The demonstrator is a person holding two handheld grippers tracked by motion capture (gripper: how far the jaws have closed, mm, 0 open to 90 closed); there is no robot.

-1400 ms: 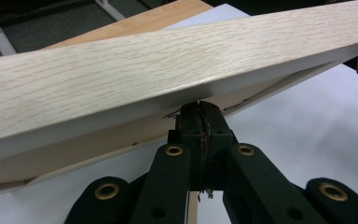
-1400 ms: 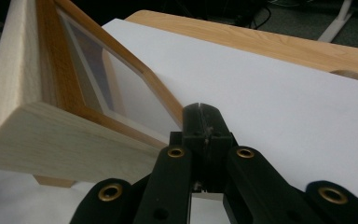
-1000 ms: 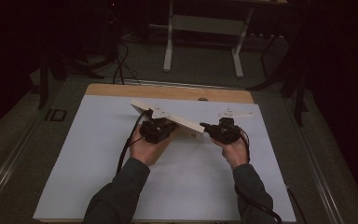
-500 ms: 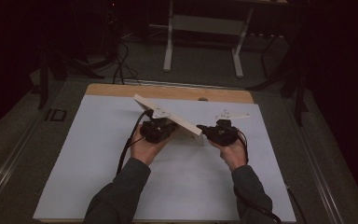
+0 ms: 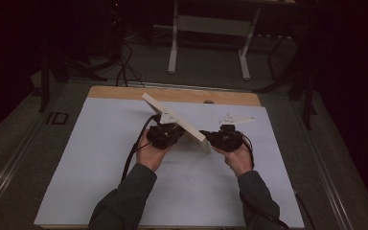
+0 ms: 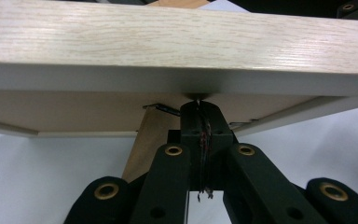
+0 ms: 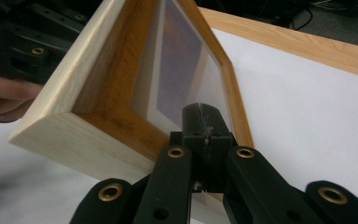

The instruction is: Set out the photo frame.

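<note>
Picture frame of pale grained wood [image 5: 175,117], rectangular with a glazed front and a plain brown backing, stands tilted on edge above the white table sheet [image 5: 76,167]; in the high view we see its long axis running from the upper left of centre down to the right, its low corner just over the sheet near the middle of the frame.

Our left gripper [image 5: 165,135] sits directly behind the frame, at the middle of its length; in the left gripper view its jaws are pressed together with no gap, their tips up against the frame's back [image 6: 74,109] just beneath the wooden rim, beside a small metal clip; whether they pinch anything there we cannot tell.

Our right gripper [image 5: 216,138] lies at the lower right end of the axis, facing the glazed side; in the right gripper view its jaws are likewise closed tight, tips close against the inner lip of the frame [image 7: 116,126] near the corner, holding nothing that we can see.

We judge the left hand [image 5: 149,152] the nearer to the frame's middle and the right hand [image 5: 239,160] the nearer to its low corner; so any turning or laying flat would pivot on that corner, with the left gripper steering from behind.
</note>
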